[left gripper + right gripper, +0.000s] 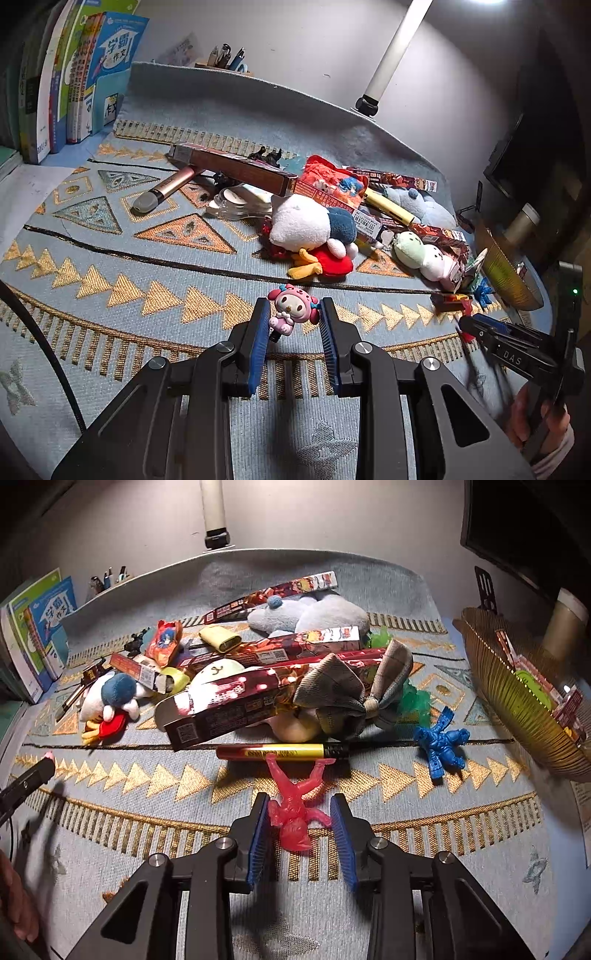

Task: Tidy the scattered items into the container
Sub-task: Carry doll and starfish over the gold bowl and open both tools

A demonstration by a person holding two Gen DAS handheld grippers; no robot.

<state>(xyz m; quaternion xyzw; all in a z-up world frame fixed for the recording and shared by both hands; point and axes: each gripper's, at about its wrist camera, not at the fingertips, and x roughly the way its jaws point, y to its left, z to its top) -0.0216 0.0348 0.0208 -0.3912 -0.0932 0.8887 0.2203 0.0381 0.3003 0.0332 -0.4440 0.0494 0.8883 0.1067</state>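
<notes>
We've barely dented it: left hand-held gripper (294,314) clamps the pink figurine (291,308), right hand-held gripper (300,818) brackets the red figure (295,808) without clearly pinching it, gold basket (517,701) holds a few bits, pile remains.

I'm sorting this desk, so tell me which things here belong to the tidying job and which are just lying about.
Job:
- small pink bunny-hooded figurine, in the left tongs
- translucent red plastic figure, between the right tongs
- blue plastic figure
- ribbed amber bowl

Lying about:
- upright row of books
- white lamp post
</notes>
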